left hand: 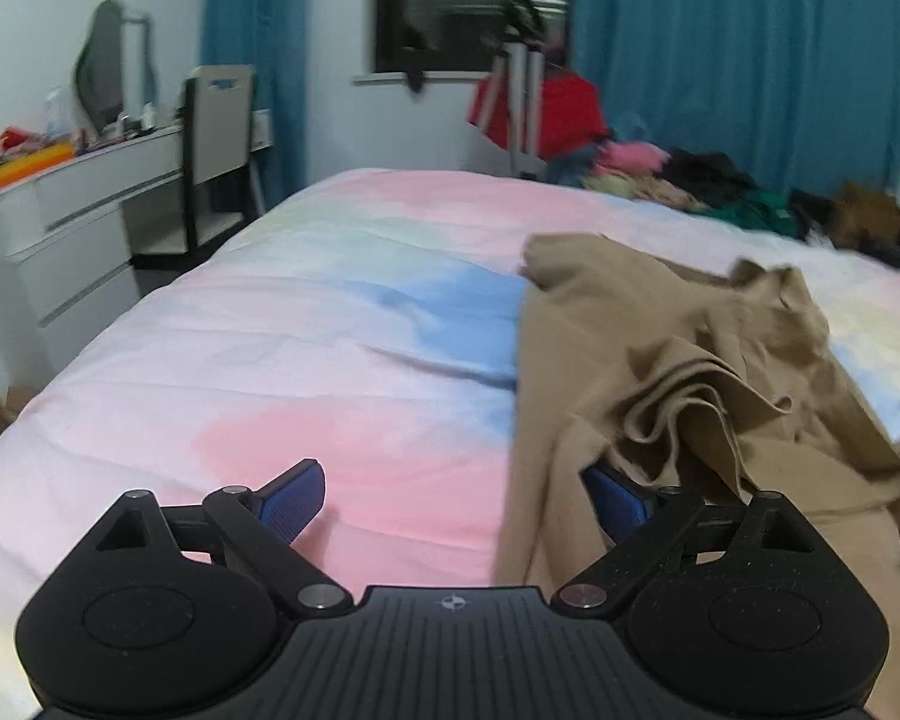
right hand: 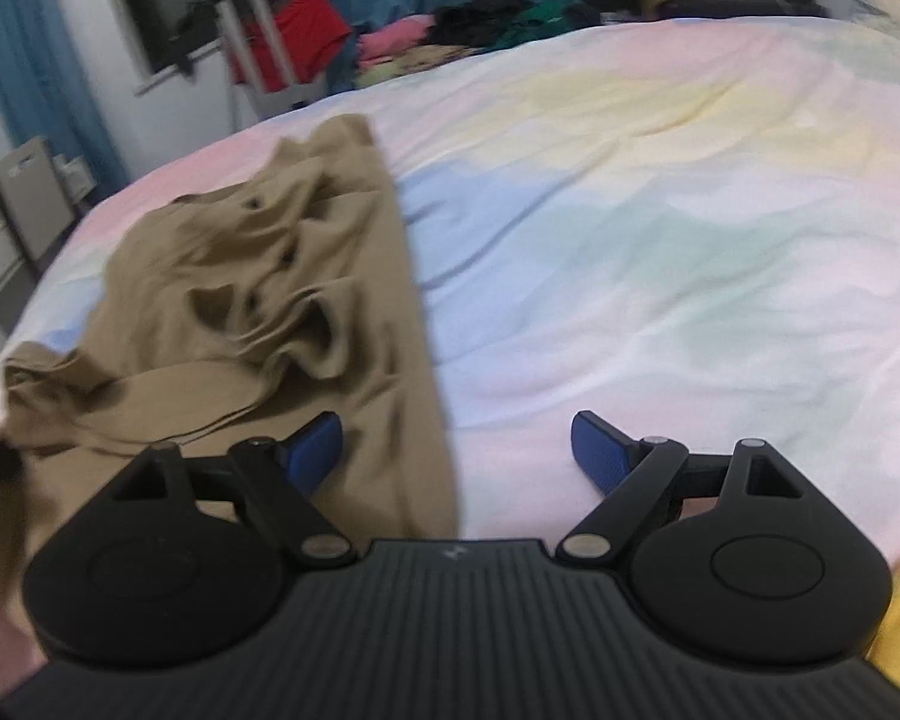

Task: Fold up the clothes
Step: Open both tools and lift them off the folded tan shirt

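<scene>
One tan garment (left hand: pixel 678 372) lies crumpled on the pastel bedspread (left hand: pixel 306 324), bunched into ridges at its middle with one long straight edge — no fold looks finished, so I judge the work barely begun, with spreading flat and every fold left. The left gripper (left hand: pixel 450 498) gapes wide and empty, one blue finger just beside the garment's near edge, the other over bare bedspread. The right gripper (right hand: pixel 459 450) is equally wide and holds nothing, straddling the garment's straight edge. Beyond the garment, a pile of clothes (right hand: pixel 450 30) waits at the far side of the bed. Both views are blurred — the garment's type, sleeves and near hem cannot be made out.
</scene>
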